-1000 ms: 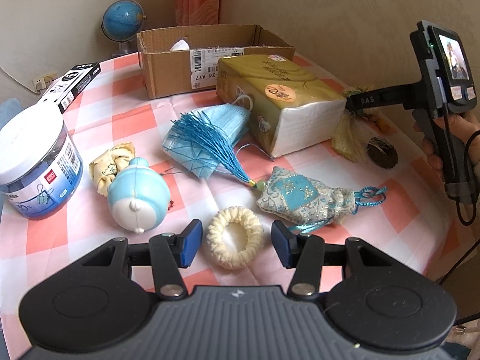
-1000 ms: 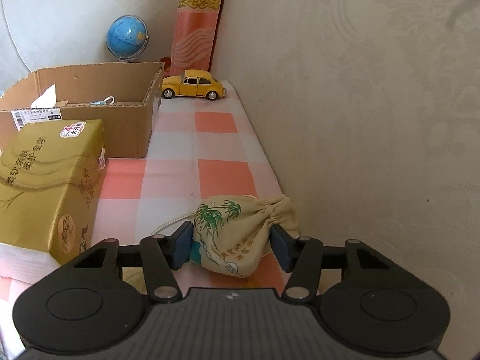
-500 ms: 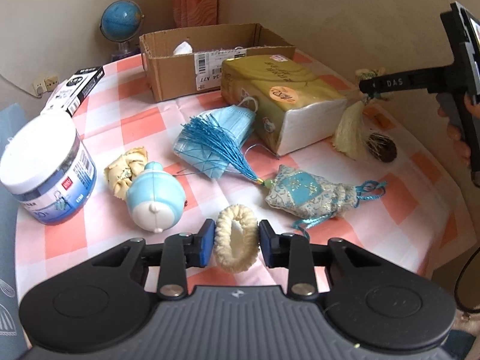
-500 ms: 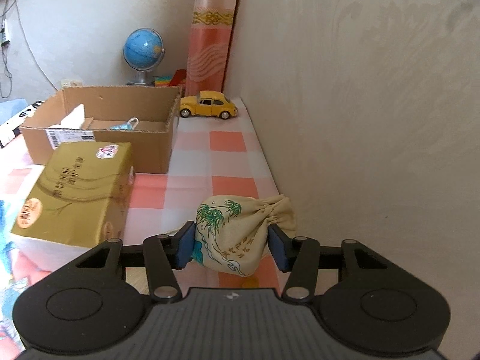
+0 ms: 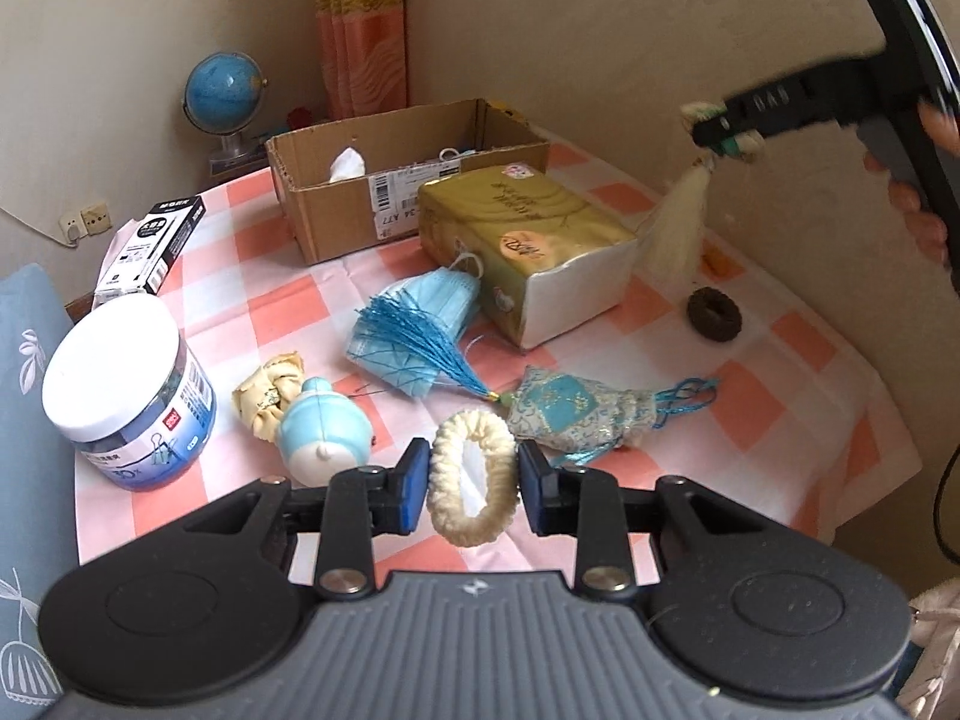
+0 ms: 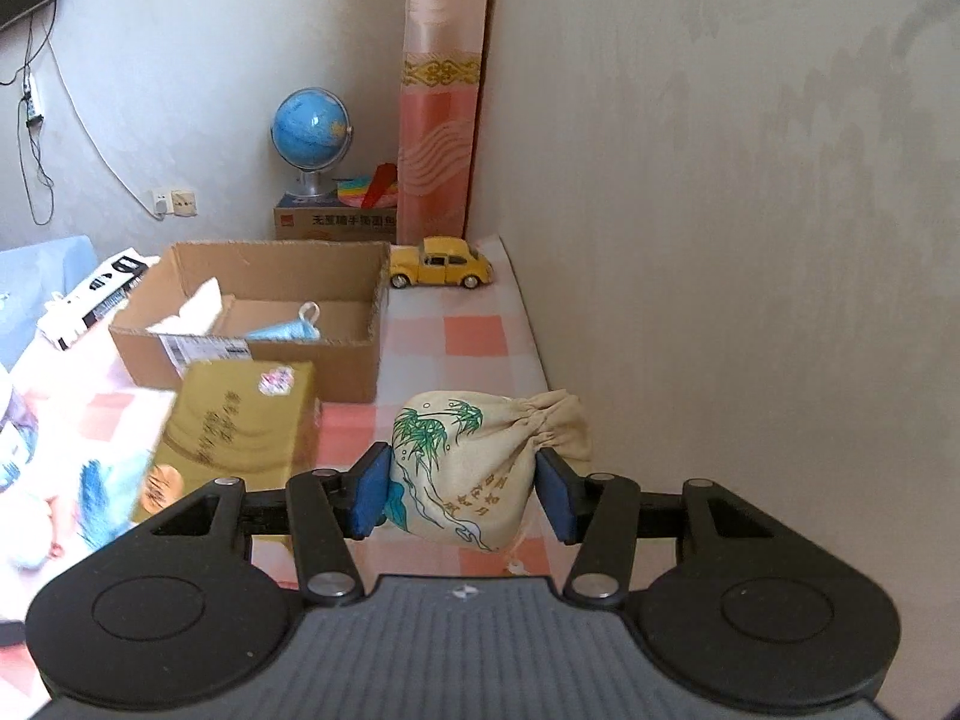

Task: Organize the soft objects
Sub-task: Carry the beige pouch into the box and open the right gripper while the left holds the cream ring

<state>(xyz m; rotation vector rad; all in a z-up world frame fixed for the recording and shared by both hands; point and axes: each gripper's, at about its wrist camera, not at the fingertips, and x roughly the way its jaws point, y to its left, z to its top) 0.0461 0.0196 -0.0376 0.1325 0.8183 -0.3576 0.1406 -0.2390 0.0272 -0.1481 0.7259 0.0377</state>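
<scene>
In the left wrist view, the left tongs [image 5: 474, 495] were clamped on a cream fluffy ring-shaped hair tie [image 5: 474, 480], held above the near edge of the pink checked surface [image 5: 780, 372]. Squeezed so narrow, the soft ring could slip out.

In the right wrist view, the right tongs [image 6: 461, 495] were clamped on a beige drawstring pouch printed with green bamboo [image 6: 474, 468], near the open cardboard box [image 6: 252, 354] at far left. Its trailing tassel might snag.
</scene>
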